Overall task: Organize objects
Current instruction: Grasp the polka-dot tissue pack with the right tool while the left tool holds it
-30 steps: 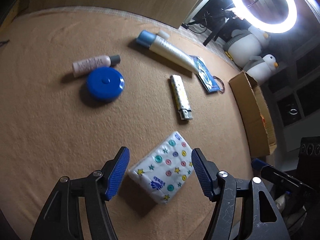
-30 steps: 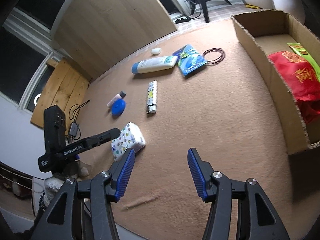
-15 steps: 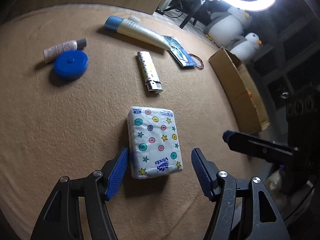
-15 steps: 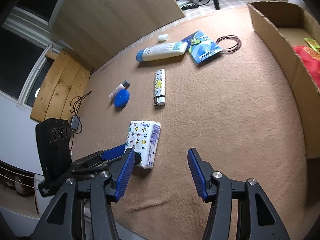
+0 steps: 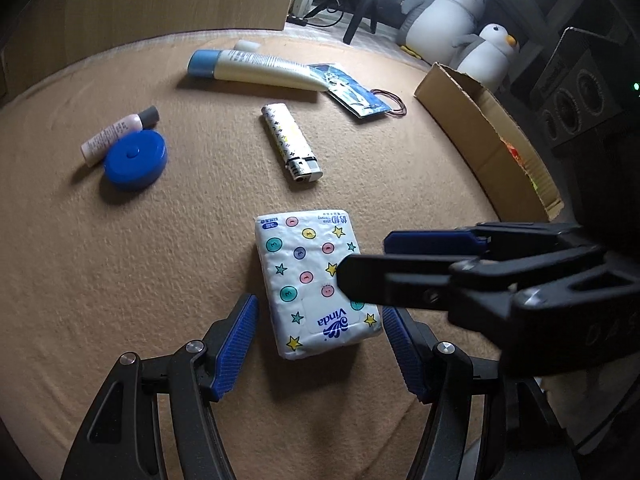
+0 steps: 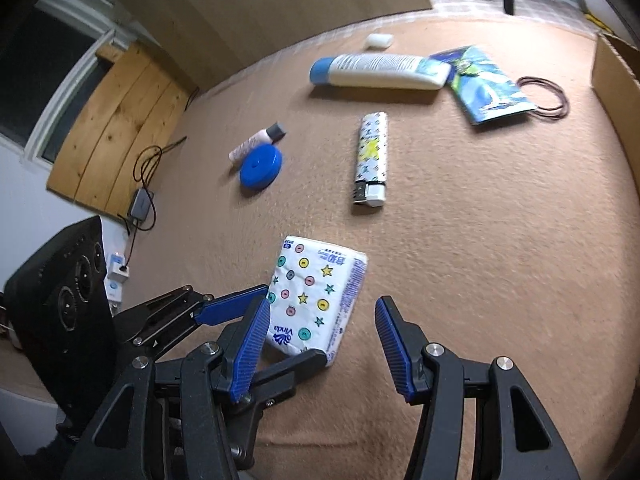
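Two grippers now converge on one item, the tissue pack (image 5: 316, 284), lying flat on the tan fleecy cloth (image 5: 120, 280) near my edge of the table, well apart from the cardboard box (image 5: 488, 136) at the right. L gripper (image 5: 316, 344) straddles the pack's near end, jaws roughly half open, blue ribbed pads each side w/ a visible gap, so nothing is held yet. R gripper (image 6: 320, 340) also about half open and empty; its left pad sits just beside the pack's long edge, and from the left wrist view its fingers cross over the pack's right side. Judgement: step in hand is pickup of the pack, prob. for the box. To do it well I use one tool only. L is better aligned across the short width, so I back R off first to avoid finger clash, then lower L until the pads flank the pack's mid-thickness and close gently. Pack is soft plastic film over tissue, printed w/ buttons and stars; it will squash, so a firm but not hard squeeze, centred, else it pivots or slips. Cloth is napped and may drag a pad tip. Other items, untouched: hard glossy lighter (image 5: 291, 142) w/ metal head, rigid blue round disc (image 5: 135, 159) touching a small pink bottle (image 5: 118, 134), a smooth white tube w/ blue cap (image 5: 256, 70) overlapping a flat foil sachet (image 5: 352, 90), thin hair ties (image 5: 392, 102), small white block (image 5: 247, 44).
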A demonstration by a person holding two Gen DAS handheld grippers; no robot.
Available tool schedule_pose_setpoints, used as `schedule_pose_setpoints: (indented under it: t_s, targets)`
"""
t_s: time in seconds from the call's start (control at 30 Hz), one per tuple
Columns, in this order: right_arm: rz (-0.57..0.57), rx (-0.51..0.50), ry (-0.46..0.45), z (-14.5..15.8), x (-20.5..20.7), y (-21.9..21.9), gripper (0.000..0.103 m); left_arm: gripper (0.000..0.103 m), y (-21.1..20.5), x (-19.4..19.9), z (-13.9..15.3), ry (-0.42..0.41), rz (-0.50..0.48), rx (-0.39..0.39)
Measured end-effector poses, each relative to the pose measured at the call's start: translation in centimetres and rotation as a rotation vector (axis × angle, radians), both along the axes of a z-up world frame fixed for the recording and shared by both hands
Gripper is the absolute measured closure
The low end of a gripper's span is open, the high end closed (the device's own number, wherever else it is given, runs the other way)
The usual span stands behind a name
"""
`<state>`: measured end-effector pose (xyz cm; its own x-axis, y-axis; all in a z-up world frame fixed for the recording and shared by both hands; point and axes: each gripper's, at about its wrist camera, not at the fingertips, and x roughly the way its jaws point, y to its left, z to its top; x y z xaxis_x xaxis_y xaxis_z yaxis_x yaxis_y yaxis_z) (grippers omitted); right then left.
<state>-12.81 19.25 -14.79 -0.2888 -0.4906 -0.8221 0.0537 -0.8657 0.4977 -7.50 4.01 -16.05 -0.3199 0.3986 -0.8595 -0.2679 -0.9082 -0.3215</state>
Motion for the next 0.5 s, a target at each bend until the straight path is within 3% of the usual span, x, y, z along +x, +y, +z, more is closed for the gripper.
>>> schedule_pose_setpoints:
  t_s: [0.27, 0.5]
  targets:
    - [0.049, -0.009, -0.037, -1.2, -0.6, -1.2, 0.053, 0.043, -0.3, -0.3, -0.5, -0.032, 0.010, 0.051]
    - [0.055, -0.006, -0.049, -1.6, -0.5, -1.3, 0.059, 0.045, -0.1, -0.4, -0.5, -0.038, 0.021, 0.063]
